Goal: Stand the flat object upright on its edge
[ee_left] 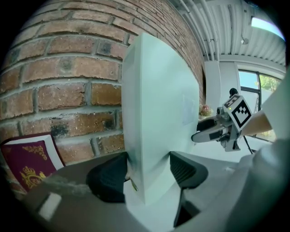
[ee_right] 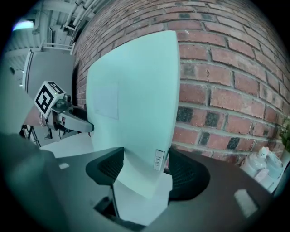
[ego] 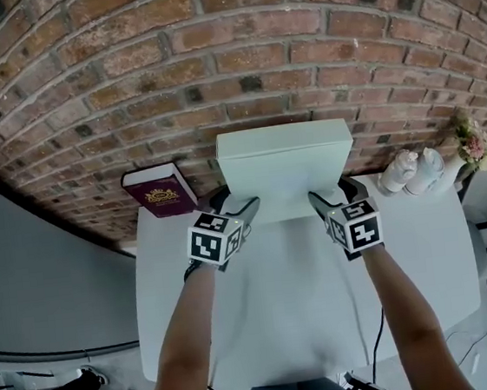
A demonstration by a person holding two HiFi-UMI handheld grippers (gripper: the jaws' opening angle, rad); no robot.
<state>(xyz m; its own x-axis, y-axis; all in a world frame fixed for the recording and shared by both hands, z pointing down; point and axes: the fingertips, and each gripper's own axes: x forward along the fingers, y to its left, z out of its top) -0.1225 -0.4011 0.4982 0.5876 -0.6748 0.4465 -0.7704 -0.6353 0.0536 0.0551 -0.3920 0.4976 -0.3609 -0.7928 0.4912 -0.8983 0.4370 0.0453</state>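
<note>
A flat white box [ego: 286, 167] stands on edge in front of the brick wall [ego: 211, 62], its broad face towards me. My left gripper [ego: 237, 201] is shut on its lower left corner, and in the left gripper view both pads [ee_left: 108, 181] press on the box [ee_left: 154, 113]. At the lower right corner my right gripper [ego: 335, 192] is shut on it too; the right gripper view shows the box [ee_right: 136, 104] squeezed between the dark pads [ee_right: 188, 174]. The grippers hide whether the bottom edge rests on the white table [ego: 282, 299].
A maroon book with a gold crest [ego: 159, 191] leans against the wall left of the box. White bottles [ego: 411, 171] and a small bunch of flowers [ego: 473, 142] stand at the table's back right. Cables hang off the near edge.
</note>
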